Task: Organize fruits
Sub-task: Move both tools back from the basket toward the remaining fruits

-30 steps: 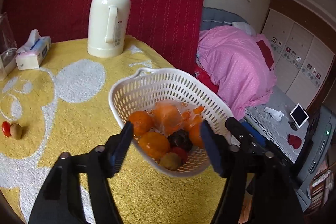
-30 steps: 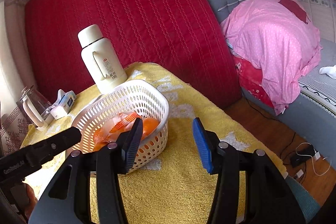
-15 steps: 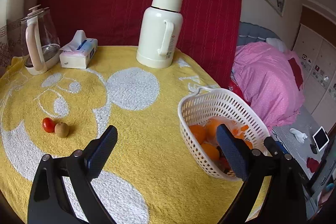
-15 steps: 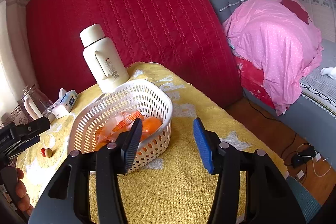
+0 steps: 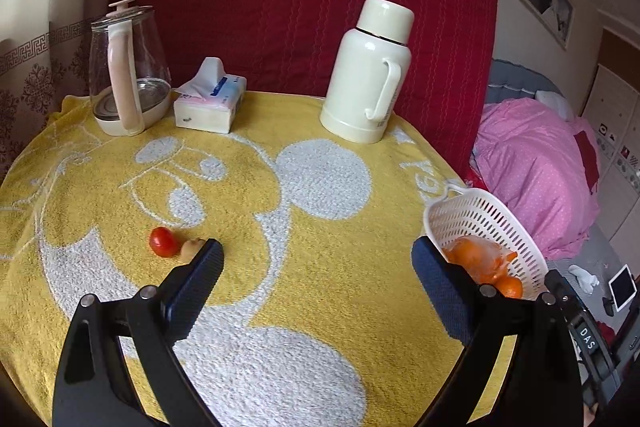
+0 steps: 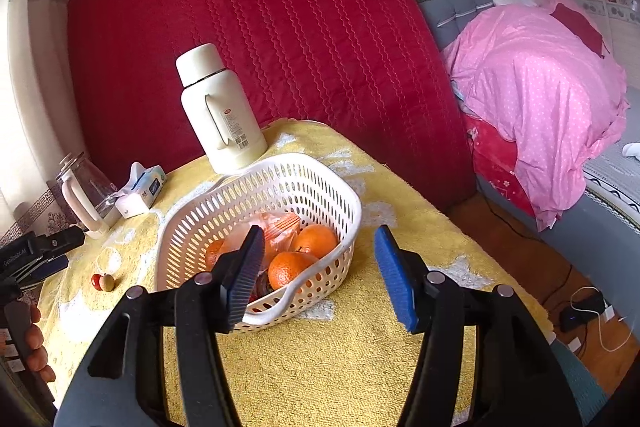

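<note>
A white slotted basket stands on the yellow towel-covered table and holds several oranges and a plastic-wrapped fruit. A small red tomato and a small tan fruit lie side by side on the towel, left of the basket. My left gripper is open and empty above the towel, its left finger just beside the tan fruit. My right gripper is open and empty, just in front of the basket.
A cream thermos jug, a tissue pack and a glass kettle stand along the table's far side against a red quilted panel. A bed with pink bedding lies right of the table.
My left gripper has swung left, away from over the basket, and now faces the table's middle with the tomato and tan fruit close by. My right gripper has stayed nearly still.
</note>
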### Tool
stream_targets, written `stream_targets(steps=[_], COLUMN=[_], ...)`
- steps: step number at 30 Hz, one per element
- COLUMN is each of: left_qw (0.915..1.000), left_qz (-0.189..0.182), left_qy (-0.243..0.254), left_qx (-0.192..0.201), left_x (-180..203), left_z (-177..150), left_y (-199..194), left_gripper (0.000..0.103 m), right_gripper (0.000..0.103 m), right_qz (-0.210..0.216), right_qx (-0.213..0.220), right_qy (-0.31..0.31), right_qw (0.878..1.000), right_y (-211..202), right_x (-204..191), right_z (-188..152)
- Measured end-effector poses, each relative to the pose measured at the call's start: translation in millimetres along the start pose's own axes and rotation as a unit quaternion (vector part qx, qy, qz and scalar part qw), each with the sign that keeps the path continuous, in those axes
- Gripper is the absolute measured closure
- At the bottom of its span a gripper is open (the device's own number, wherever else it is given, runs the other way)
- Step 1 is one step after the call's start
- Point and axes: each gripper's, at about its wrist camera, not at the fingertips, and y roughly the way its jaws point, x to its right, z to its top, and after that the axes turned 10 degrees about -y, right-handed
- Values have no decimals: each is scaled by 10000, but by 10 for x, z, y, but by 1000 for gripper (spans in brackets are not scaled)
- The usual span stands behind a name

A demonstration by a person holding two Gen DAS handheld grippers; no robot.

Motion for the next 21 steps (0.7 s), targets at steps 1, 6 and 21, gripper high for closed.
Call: stream_targets(steps=[1,6,21], left_qw=[10000,9993,9941], left_qz=[47,297,497], left_qy=[-19,-135,-915], left_qx=[12,200,291], left_x=[-58,-367,-1088], left_z=[26,148,345], left_y=[-10,-86,-21], left_gripper=[9,9,12], right_gripper=[44,40,34], right_qz=[38,386,1423], right_qx=[10,-49,-181], right_qy=[-16,-333,-1597], right_qw=[10000,9987,9767], right_y=[-17,-80,-290], right_x=[-15,-199,-986], right_z=[12,56,-69])
